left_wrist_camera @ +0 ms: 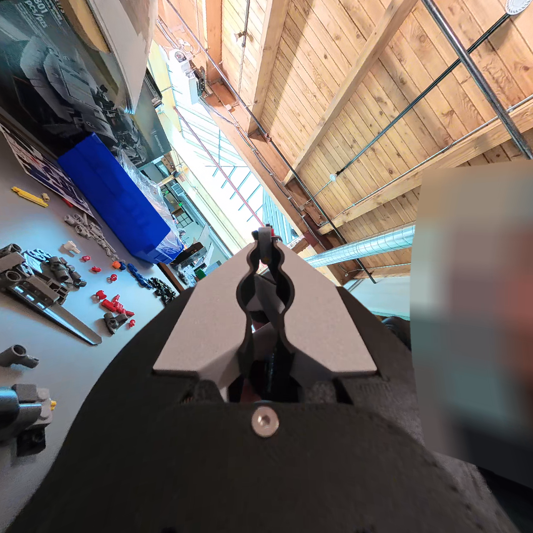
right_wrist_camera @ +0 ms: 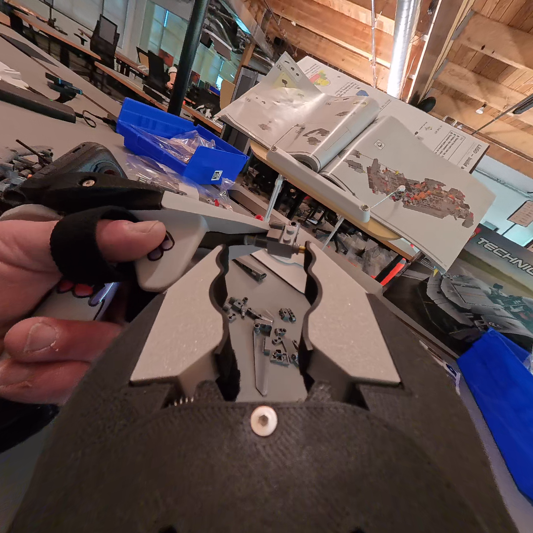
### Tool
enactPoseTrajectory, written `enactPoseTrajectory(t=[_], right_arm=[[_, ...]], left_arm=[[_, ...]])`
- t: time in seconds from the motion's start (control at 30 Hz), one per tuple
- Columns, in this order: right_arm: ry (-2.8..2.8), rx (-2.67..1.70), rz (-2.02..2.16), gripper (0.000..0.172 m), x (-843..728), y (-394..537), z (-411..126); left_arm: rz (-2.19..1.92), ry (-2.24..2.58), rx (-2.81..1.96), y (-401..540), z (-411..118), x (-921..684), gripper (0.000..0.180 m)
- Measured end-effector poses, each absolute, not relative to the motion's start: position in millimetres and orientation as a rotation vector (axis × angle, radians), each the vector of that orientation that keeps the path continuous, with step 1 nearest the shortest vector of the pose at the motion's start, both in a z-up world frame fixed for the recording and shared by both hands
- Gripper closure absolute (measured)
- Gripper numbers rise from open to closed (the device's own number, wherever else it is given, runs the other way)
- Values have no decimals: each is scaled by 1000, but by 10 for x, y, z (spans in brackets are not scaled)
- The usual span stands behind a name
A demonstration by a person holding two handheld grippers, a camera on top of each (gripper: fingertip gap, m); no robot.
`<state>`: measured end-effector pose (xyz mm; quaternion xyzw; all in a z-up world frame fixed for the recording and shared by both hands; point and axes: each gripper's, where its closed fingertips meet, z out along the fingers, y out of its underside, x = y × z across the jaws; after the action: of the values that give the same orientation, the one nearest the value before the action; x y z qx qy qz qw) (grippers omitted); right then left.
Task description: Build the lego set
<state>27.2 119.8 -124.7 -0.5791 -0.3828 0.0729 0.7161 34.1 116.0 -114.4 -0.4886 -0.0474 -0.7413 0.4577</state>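
Observation:
My left gripper points up toward the wooden ceiling and is shut on a small grey brick assembly held at its fingertips. In the right wrist view it reaches in from the left, gripped by a person's hand. The grey brick assembly has studs on top, a dark axle on its left and a yellow pin tip on its right. My right gripper is open, just below the assembly. Its right fingertip is right at the yellow pin tip; its left finger stands apart from the piece.
Loose grey pieces lie on the grey table under my right gripper. A blue bin with plastic bags, an open instruction booklet on a stand and a printed box stand behind. Red pins and a grey partial build lie left.

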Motion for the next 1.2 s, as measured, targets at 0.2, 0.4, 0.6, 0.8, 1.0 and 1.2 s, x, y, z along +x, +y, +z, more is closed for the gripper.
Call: enactPoseTrajectory(t=[0.2, 0.4, 0.6, 0.8, 1.0, 1.2], right_arm=[[-855, -1293, 135, 133, 349, 1192, -1278], [-806, -1302, 148, 138, 392, 1198, -1243], [-833, -1307, 150, 141, 394, 1217, -1260], [-879, -1268, 159, 151, 416, 1206, -1231], [-992, -1258, 344, 156, 439, 1136, -1235], [-1160, -1255, 498, 163, 536, 1066, -1289]], left_arm=[[-1828, -128, -1198, 1165, -1173, 340, 175], [-1832, -120, -1203, 1155, -1185, 389, 175], [-1833, -136, -1205, 1161, -1209, 391, 175], [-1846, -123, -1189, 1160, -1187, 376, 175], [-1836, -65, -1218, 1134, -1179, 394, 175], [-1863, 37, -1304, 1091, -1218, 474, 175]])
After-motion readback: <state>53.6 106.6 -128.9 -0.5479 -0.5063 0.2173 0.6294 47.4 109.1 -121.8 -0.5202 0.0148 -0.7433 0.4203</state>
